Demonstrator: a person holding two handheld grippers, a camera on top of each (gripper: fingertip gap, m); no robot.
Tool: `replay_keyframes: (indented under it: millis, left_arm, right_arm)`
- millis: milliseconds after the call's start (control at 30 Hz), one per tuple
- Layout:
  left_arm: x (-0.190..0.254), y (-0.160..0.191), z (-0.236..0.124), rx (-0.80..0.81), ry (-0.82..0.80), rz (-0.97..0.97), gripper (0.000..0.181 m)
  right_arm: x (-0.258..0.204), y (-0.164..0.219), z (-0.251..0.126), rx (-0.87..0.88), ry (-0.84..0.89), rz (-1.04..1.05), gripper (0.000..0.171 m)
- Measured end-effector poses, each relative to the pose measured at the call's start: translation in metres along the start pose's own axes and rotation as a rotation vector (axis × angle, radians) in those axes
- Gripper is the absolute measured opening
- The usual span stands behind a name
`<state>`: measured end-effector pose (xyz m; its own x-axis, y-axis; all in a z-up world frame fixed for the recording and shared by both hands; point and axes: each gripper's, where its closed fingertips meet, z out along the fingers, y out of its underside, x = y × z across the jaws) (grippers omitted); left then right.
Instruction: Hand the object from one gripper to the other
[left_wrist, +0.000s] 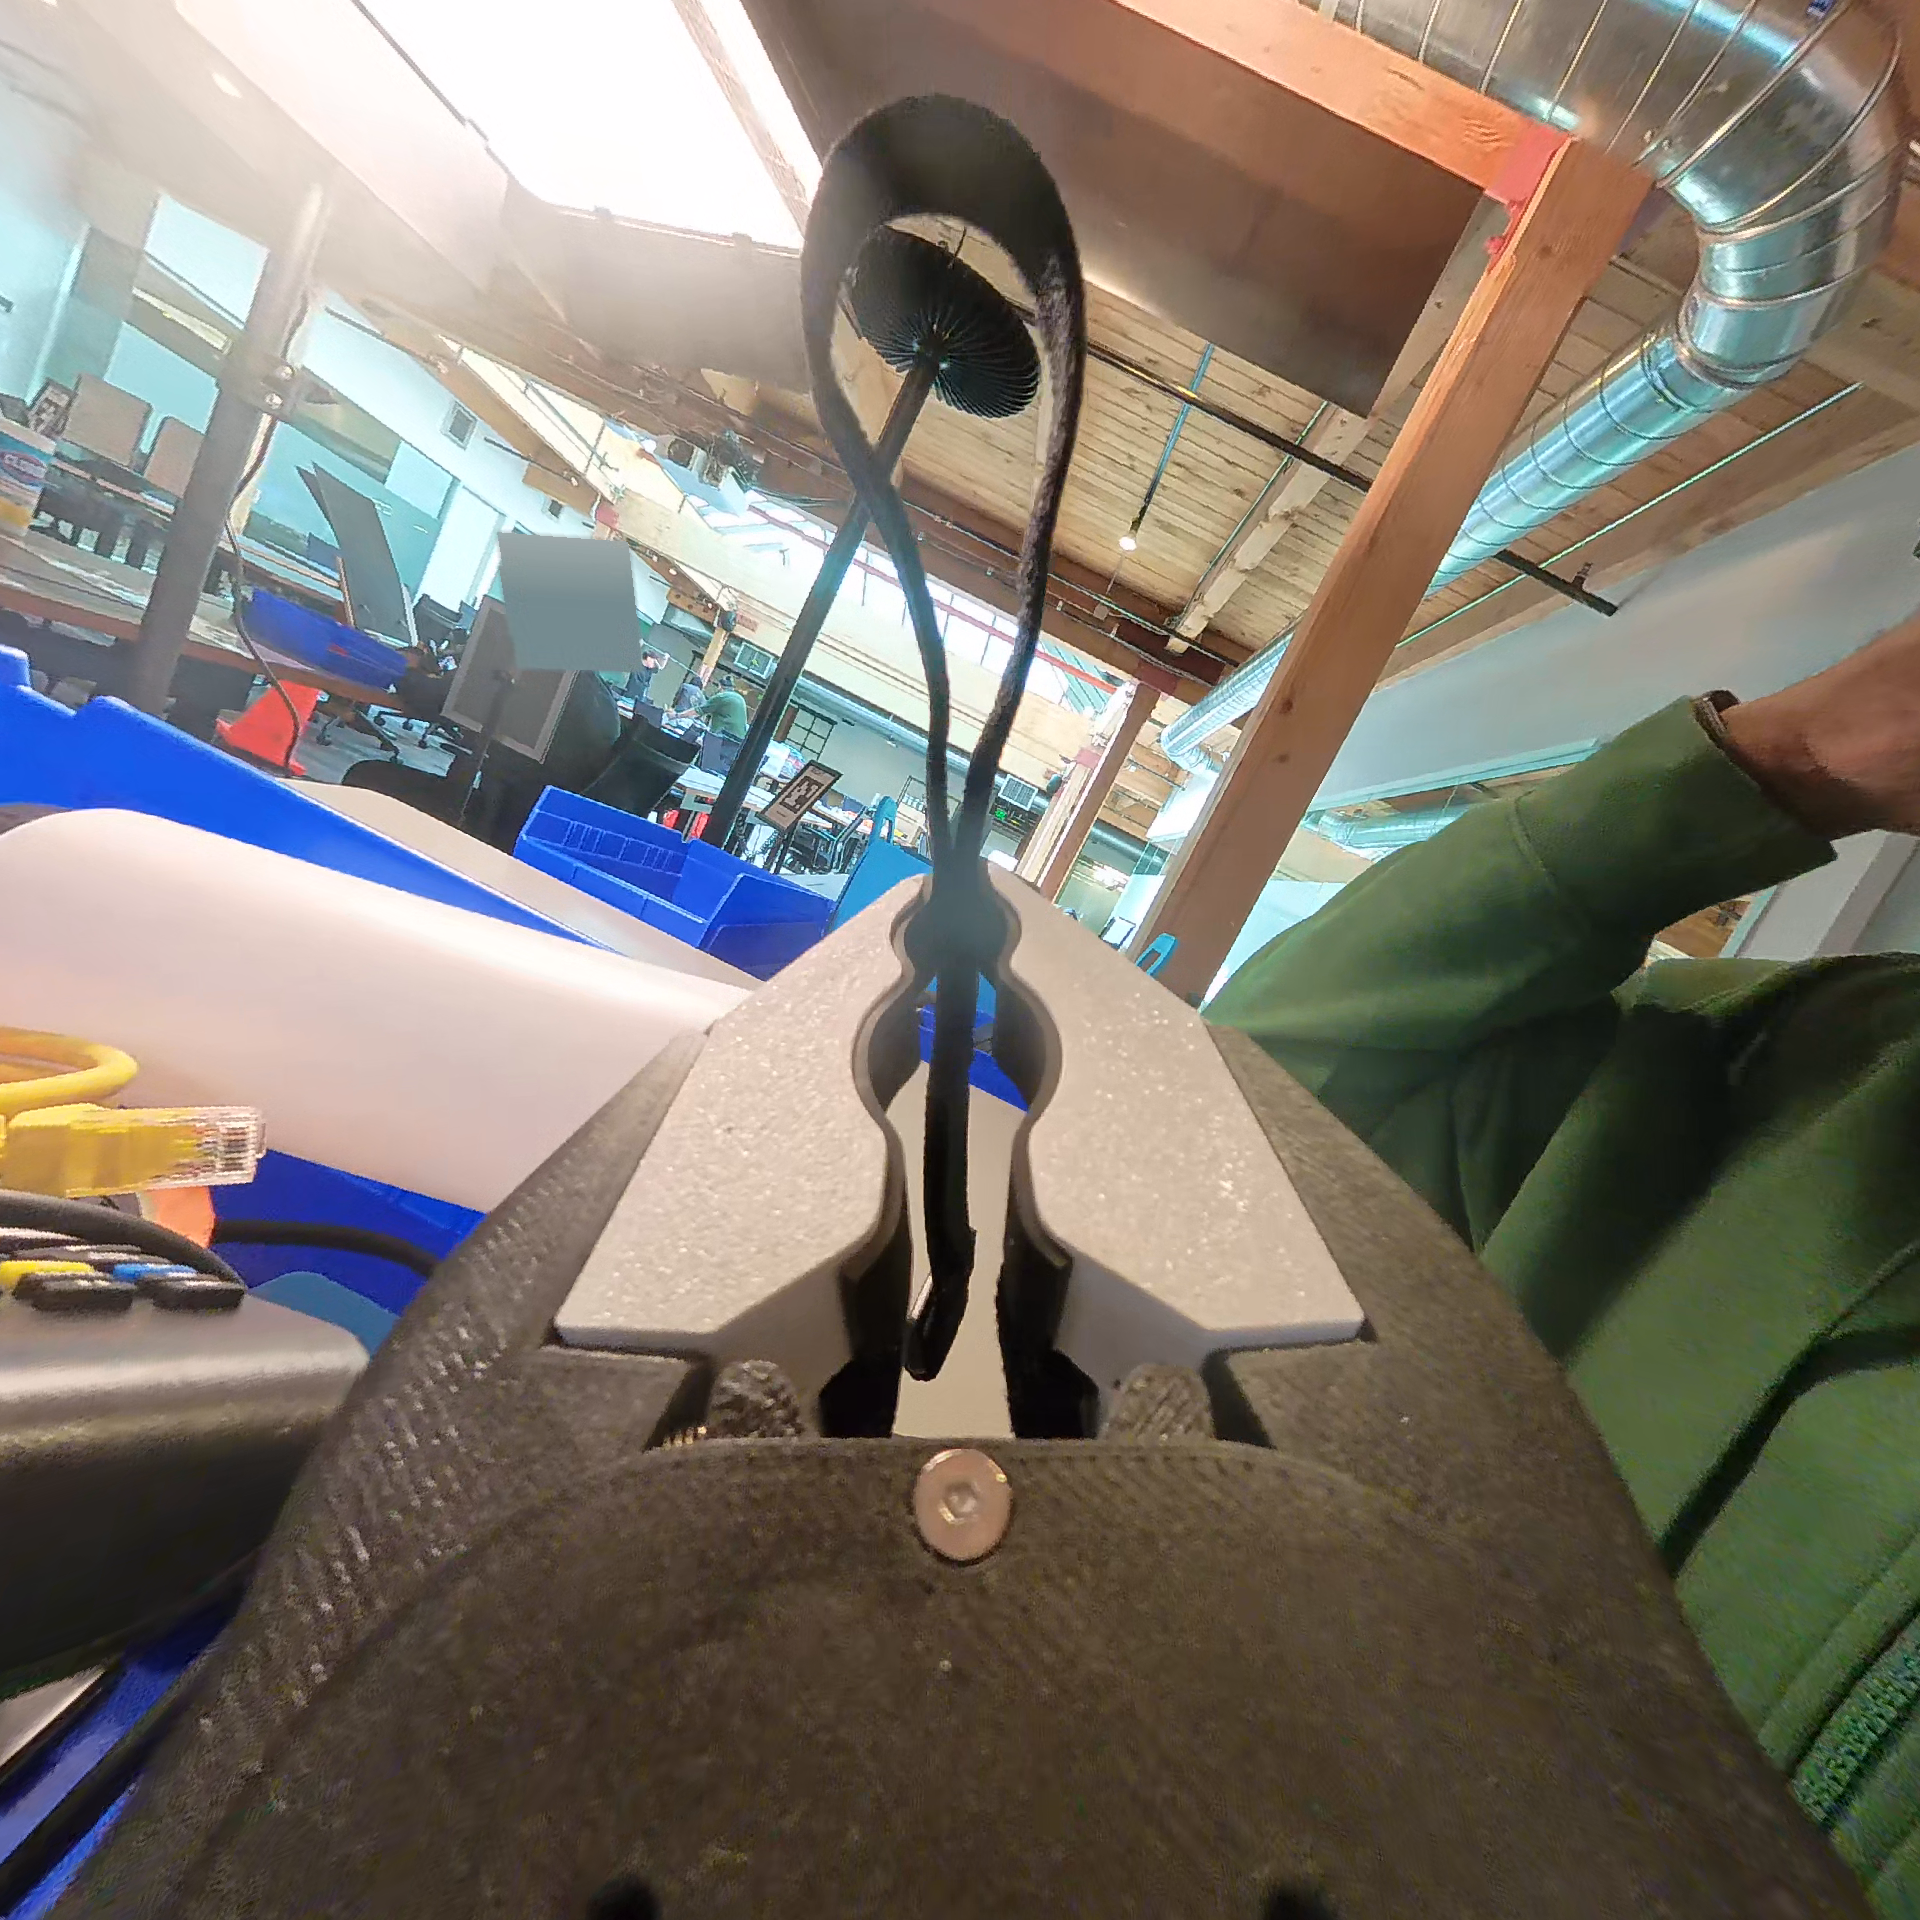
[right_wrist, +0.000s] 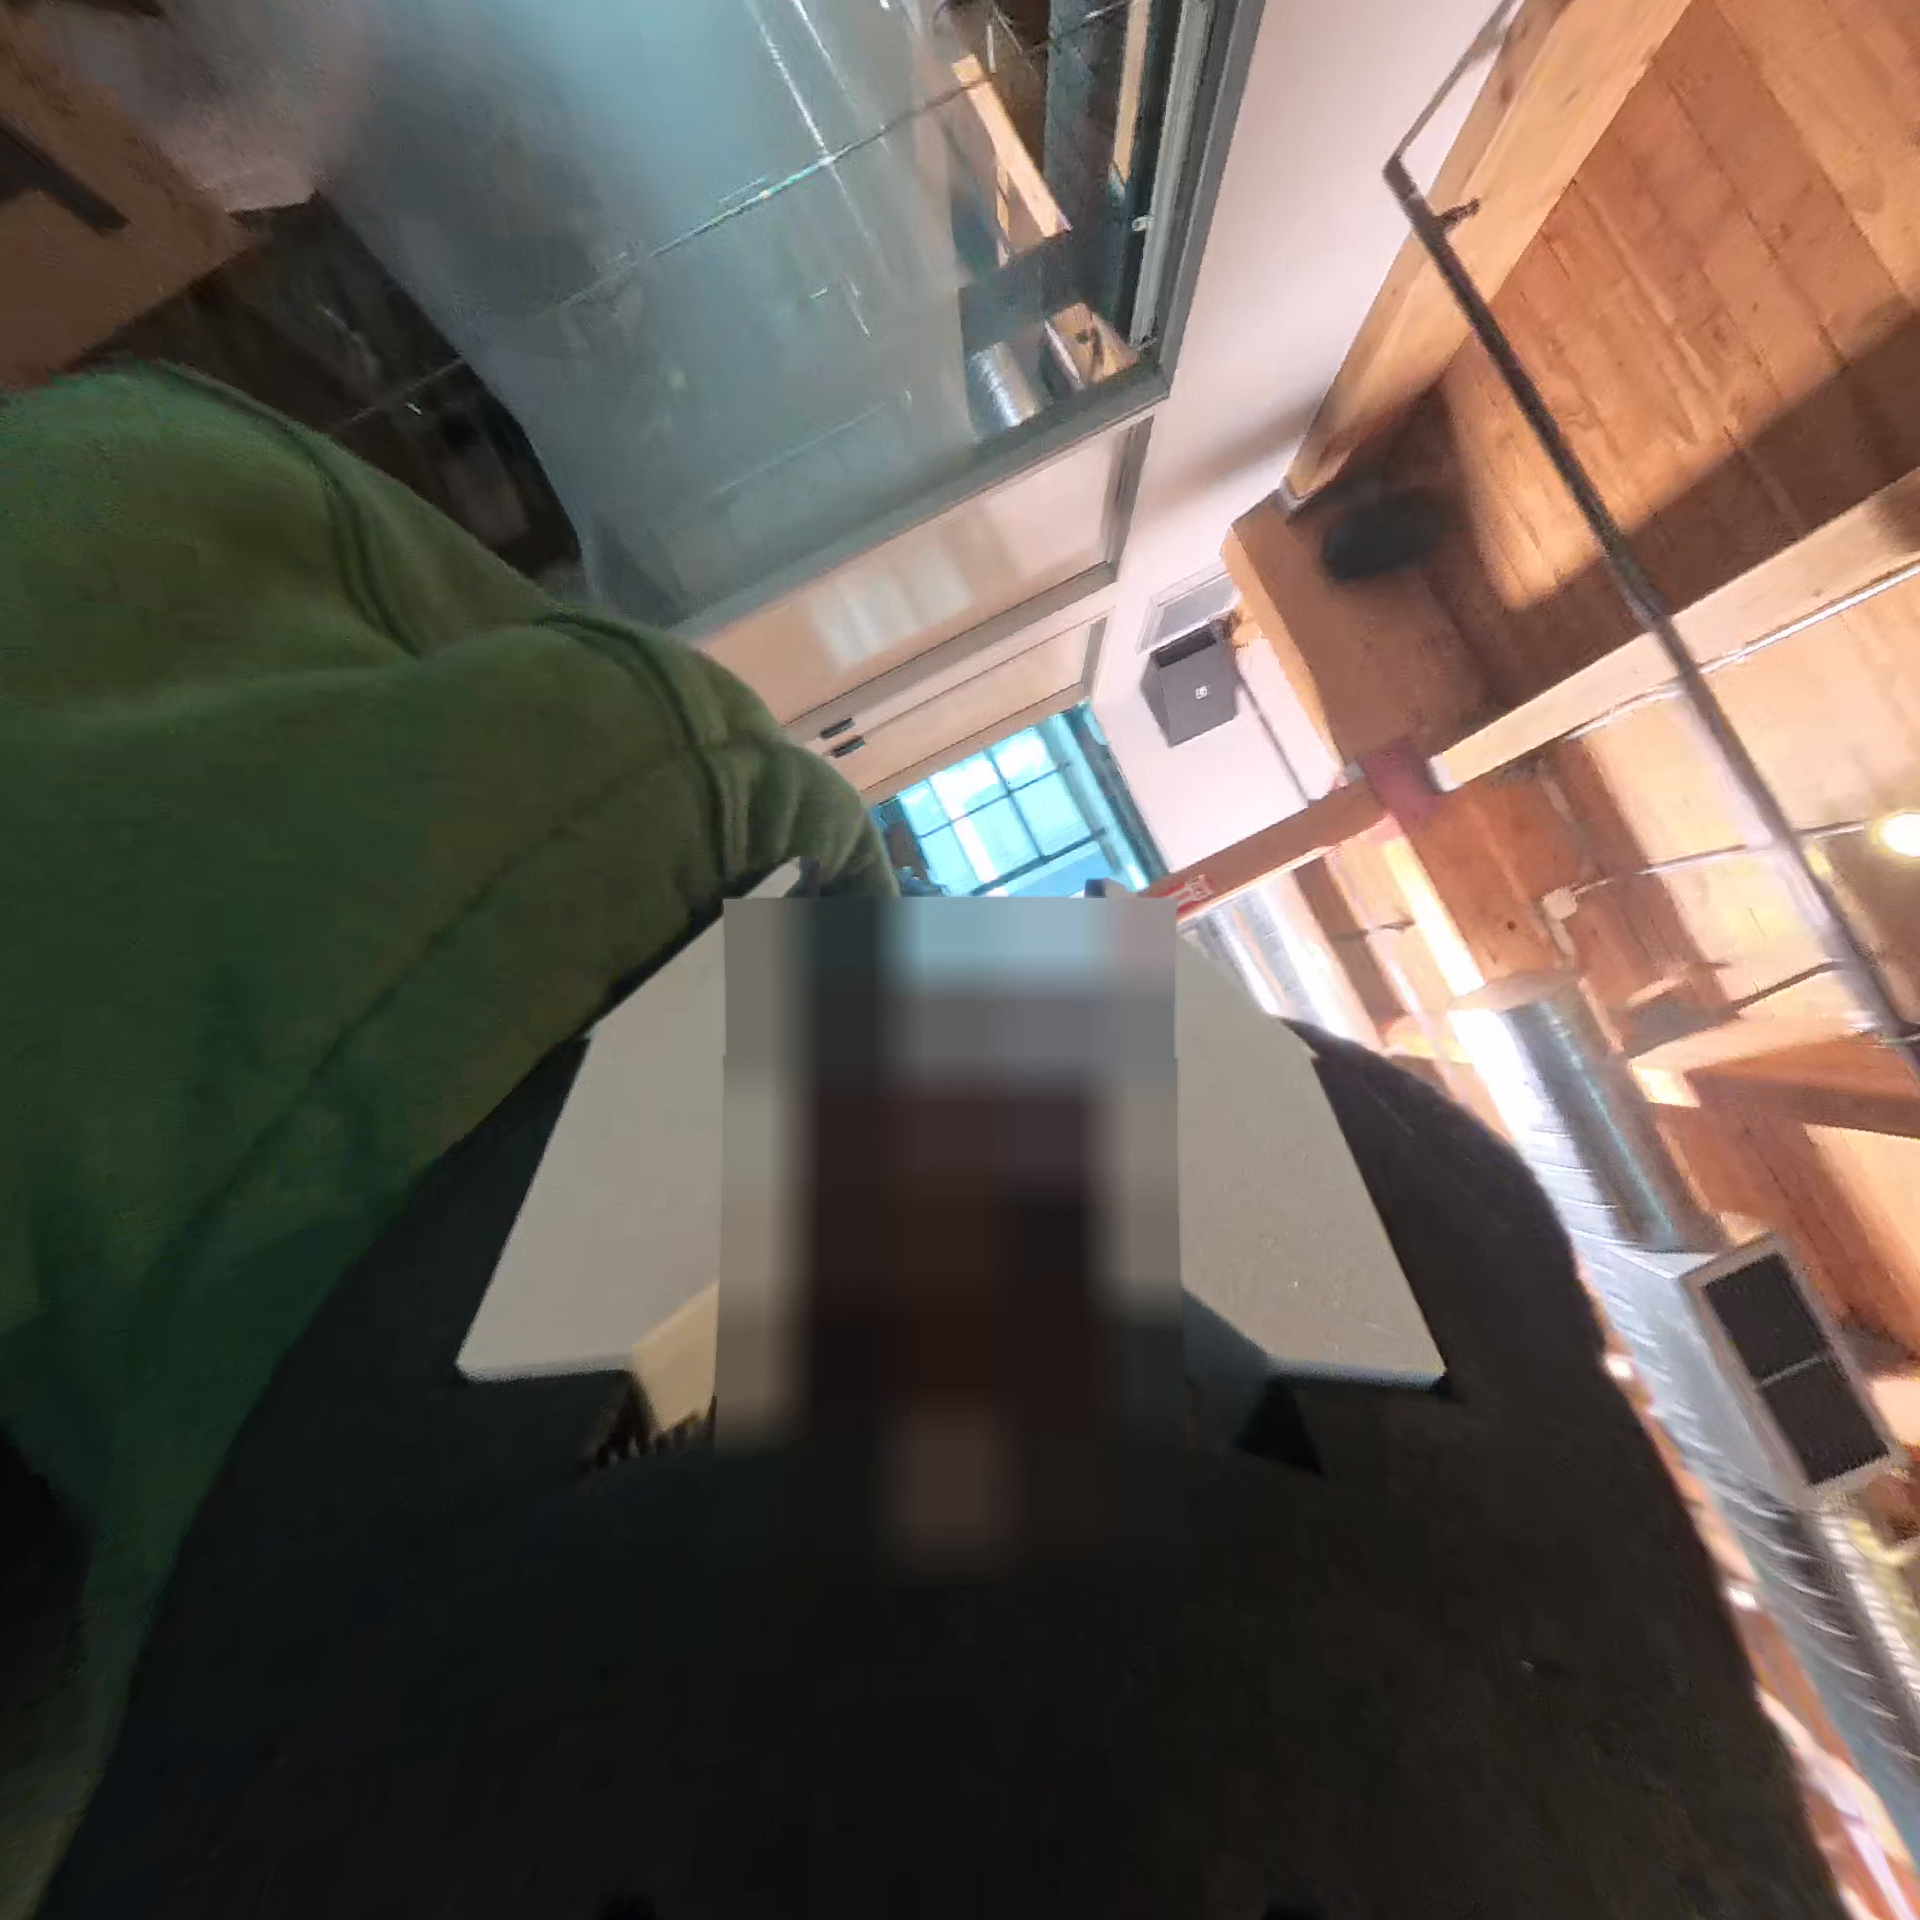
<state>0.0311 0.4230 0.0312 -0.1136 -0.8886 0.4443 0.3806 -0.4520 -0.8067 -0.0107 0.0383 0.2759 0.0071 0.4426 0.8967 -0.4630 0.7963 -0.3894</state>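
In the left wrist view, my left gripper (left_wrist: 951, 914) is shut on a black fabric strap (left_wrist: 1051, 343). The strap rises from the fingertips as a tall loop, and its loose ends hang down between the grey fingers (left_wrist: 758, 1153). The gripper points upward toward the ceiling. In the right wrist view, my right gripper (right_wrist: 945, 883) also points up at the ceiling, with its grey fingers (right_wrist: 613, 1195) standing apart. A mosaic patch covers the gap between them. I see nothing held there. Neither view shows the other gripper.
A person's green sleeve (left_wrist: 1621, 1091) fills the right of the left wrist view and the left of the right wrist view (right_wrist: 270, 831). Blue bins (left_wrist: 665, 862), a white container (left_wrist: 312, 987), a yellow network cable (left_wrist: 125, 1143) and a black keypad device (left_wrist: 135, 1382) lie to the left. A wooden post (left_wrist: 1382, 561) stands ahead. One gripper's finger ends stand about 45 cm off the other's.
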Motion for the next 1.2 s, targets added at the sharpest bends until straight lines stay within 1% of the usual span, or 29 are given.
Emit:
replay_keyframes:
  millis: [67,100,133,167,233,267,367,433,533,567,633,700,733,800,833,900,933,1000,1100,1133,1200]
  left_arm:
    - [0.0,0.001,0.0,0.0,0.005,-0.014,0.006]
    - [0.001,0.001,0.0,0.002,0.01,-0.02,0.006]
    - [0.002,0.0,0.001,0.003,0.012,-0.021,0.006]
    - [0.002,0.001,0.001,0.002,0.013,-0.019,0.006]
    - [0.002,0.001,0.001,-0.002,0.011,-0.012,0.006]
    - [0.001,0.002,0.001,-0.005,0.008,-0.012,0.006]
    - [0.0,0.003,0.001,-0.005,0.011,-0.029,0.006]
    - [0.001,0.003,0.001,-0.004,0.015,-0.03,0.006]
    - [0.001,0.003,0.001,-0.008,0.012,-0.022,0.006]
    - [0.0,0.004,0.001,-0.009,0.009,-0.025,0.006]
    - [0.0,0.004,0.001,-0.006,0.012,-0.034,0.006]
    - [0.001,0.003,0.001,-0.005,0.014,-0.031,0.006]
    - [0.002,0.003,0.001,-0.006,0.014,-0.026,0.006]
    - [0.0,0.003,0.001,-0.008,0.009,-0.024,0.006]
    - [0.0,0.004,0.001,-0.008,0.008,-0.029,0.006]
    - [-0.001,0.004,0.001,-0.008,0.01,-0.038,0.006]
    - [0.0,0.004,0.001,-0.009,0.011,-0.038,0.006]
    - [0.001,0.004,0.002,-0.011,0.014,-0.034,0.006]
    - [0.0,0.005,0.002,-0.015,0.01,-0.03,0.006]
    - [-0.001,0.006,0.001,-0.015,0.008,-0.033,0.006]
    - [-0.001,0.006,0.001,-0.014,0.008,-0.043,0.006]
  right_arm:
    - [-0.004,-0.007,-0.002,0.008,-0.053,0.058,0.052]
    - [0.0,-0.013,-0.005,0.043,-0.037,0.061,0.053]
    - [0.009,-0.021,-0.01,0.096,0.025,0.04,0.053]
    - [0.015,-0.021,-0.012,0.113,0.069,0.025,0.05]
    - [0.007,0.0,-0.003,0.013,0.026,0.034,0.05]
    - [0.003,0.003,-0.001,-0.006,0.017,0.017,0.05]
    - [-0.004,-0.008,-0.004,0.019,-0.041,0.049,0.05]
    - [0.01,-0.019,-0.01,0.096,0.062,-0.007,0.05]
    - [0.0,0.004,0.001,-0.02,0.003,0.005,0.049]
    - [-0.003,0.004,0.001,-0.022,-0.001,-0.01,0.049]
    - [-0.004,-0.007,-0.004,0.012,-0.028,0.009,0.048]
    - [0.007,-0.019,-0.01,0.097,0.045,0.002,0.048]
    - [0.011,-0.011,-0.008,0.067,0.066,-0.001,0.048]
    - [0.004,0.008,0.0,-0.024,0.035,-0.013,0.047]
    - [0.001,0.007,-0.001,-0.022,0.024,-0.022,0.048]
    - [-0.006,-0.002,-0.003,-0.002,-0.037,0.029,0.048]
    - [-0.004,-0.007,-0.006,0.025,-0.029,0.025,0.048]
    - [0.009,-0.018,-0.011,0.104,0.063,-0.008,0.047]
    - [0.002,0.007,-0.001,-0.021,0.031,-0.013,0.047]
    - [-0.001,0.006,-0.001,-0.022,0.02,-0.015,0.047]
    - [0.002,-0.011,-0.011,0.048,-0.001,0.072,0.048]
